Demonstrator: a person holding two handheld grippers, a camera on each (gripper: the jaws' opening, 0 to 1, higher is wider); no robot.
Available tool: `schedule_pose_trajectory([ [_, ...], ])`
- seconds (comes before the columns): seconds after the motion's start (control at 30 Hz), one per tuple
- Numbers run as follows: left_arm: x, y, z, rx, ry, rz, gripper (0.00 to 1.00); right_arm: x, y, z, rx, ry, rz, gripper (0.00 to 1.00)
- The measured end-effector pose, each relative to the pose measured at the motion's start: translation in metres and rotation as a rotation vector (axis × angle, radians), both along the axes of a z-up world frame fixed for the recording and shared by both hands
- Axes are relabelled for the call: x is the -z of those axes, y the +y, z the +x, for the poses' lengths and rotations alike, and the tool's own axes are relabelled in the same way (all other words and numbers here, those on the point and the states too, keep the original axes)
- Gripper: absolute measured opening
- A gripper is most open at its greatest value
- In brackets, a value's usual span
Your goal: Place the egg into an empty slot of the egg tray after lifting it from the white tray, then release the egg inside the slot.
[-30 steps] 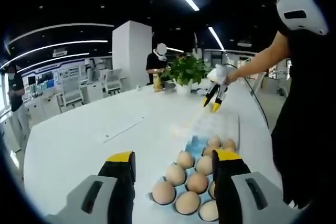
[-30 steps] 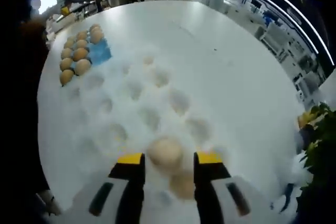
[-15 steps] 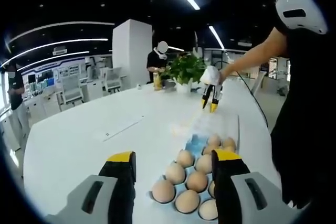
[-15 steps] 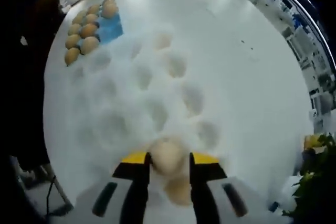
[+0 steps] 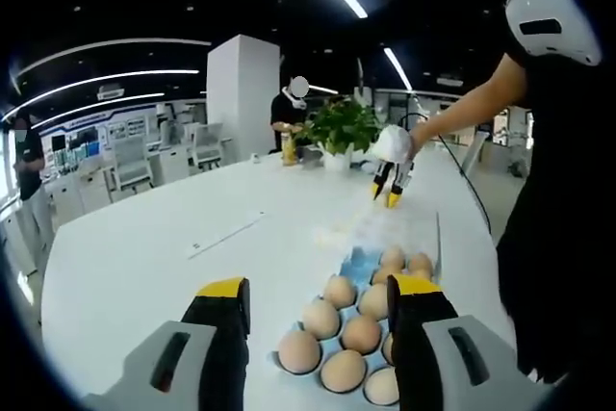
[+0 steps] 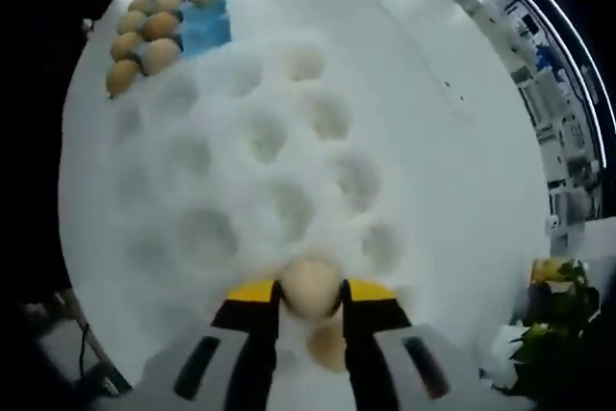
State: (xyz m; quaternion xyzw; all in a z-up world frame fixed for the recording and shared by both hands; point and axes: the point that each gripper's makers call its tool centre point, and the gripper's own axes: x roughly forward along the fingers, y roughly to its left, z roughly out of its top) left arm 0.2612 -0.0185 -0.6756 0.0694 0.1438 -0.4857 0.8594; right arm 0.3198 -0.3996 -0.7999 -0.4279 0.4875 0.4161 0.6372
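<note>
Gripping an egg (image 6: 310, 286) between its yellow-tipped jaws, the right gripper (image 6: 310, 297) hangs above the white tray (image 6: 241, 180), and a second egg (image 6: 325, 342) sits in a hollow just below. The left gripper (image 5: 318, 297) has its jaws wide apart with nothing between them, over the blue egg tray (image 5: 358, 267) with brown eggs. Both trays lie on a large white table (image 5: 144, 257). Further away stand a green plant (image 5: 339, 127), a white pillar (image 5: 241, 93) and a person (image 5: 286, 117), under long ceiling lights.

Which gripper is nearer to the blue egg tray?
Left. The left gripper hovers directly over the blue egg tray; the right gripper holds a beige egg over the white tray's far end.
</note>
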Motion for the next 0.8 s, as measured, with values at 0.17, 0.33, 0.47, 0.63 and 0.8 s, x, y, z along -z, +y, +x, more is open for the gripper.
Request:
schedule_pose_trajectory([
  [0.17, 0.001, 0.001, 0.001, 0.0, -0.003, 0.003, 0.58, 0.002, 0.0, 0.002, -0.011, 0.06, 0.024, 0.27],
  [0.33, 0.001, 0.0, 0.001, -0.006, -0.005, -0.008, 0.58, -0.003, 0.001, -0.001, 0.03, -0.018, 0.008, 0.24],
  [0.47, 0.001, 0.001, -0.001, -0.005, -0.004, -0.004, 0.58, -0.016, 0.001, -0.002, 0.082, -0.045, 0.073, 0.24],
  [0.63, -0.001, 0.001, -0.001, -0.003, -0.009, 0.001, 0.58, -0.04, 0.004, 0.003, 0.108, -0.113, 0.126, 0.24],
  [0.8, -0.002, -0.001, -0.002, 0.003, -0.011, 0.004, 0.58, -0.044, 0.005, -0.001, 0.103, -0.108, 0.122, 0.24],
])
